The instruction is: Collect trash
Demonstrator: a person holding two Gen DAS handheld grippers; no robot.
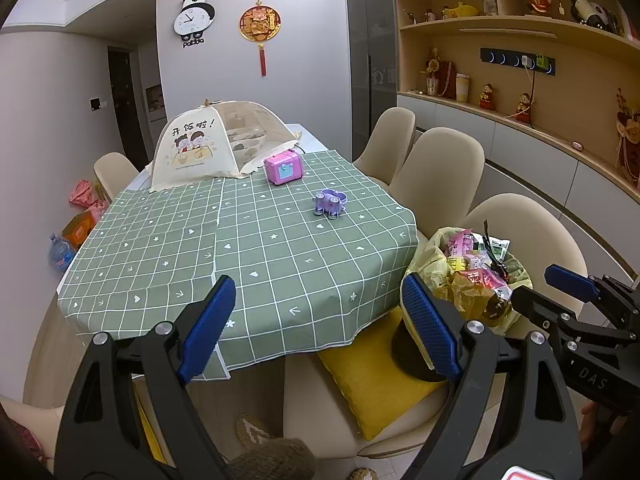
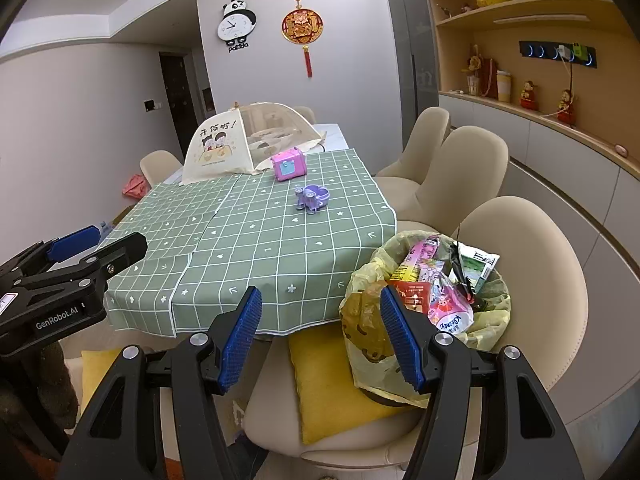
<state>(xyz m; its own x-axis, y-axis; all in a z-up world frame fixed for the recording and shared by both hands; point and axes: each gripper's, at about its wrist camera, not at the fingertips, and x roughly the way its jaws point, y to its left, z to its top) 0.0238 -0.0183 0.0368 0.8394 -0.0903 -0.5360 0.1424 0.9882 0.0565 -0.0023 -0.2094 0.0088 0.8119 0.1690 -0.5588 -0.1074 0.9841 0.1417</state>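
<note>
Left gripper held with jaws spread wide and empty, tilted downward toward the table edge. Right gripper alongside, right of that edge, jaws parted, nothing between them.

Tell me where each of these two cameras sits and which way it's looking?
Left wrist: on the left gripper, looking slightly down over the green tablecloth; its open blue fingers show, with the right gripper at right.
Right wrist: on the right gripper, aimed alike; the left gripper shows at left.
Shared: tablecloth, full trash bin on a chair, purple toy.
</note>
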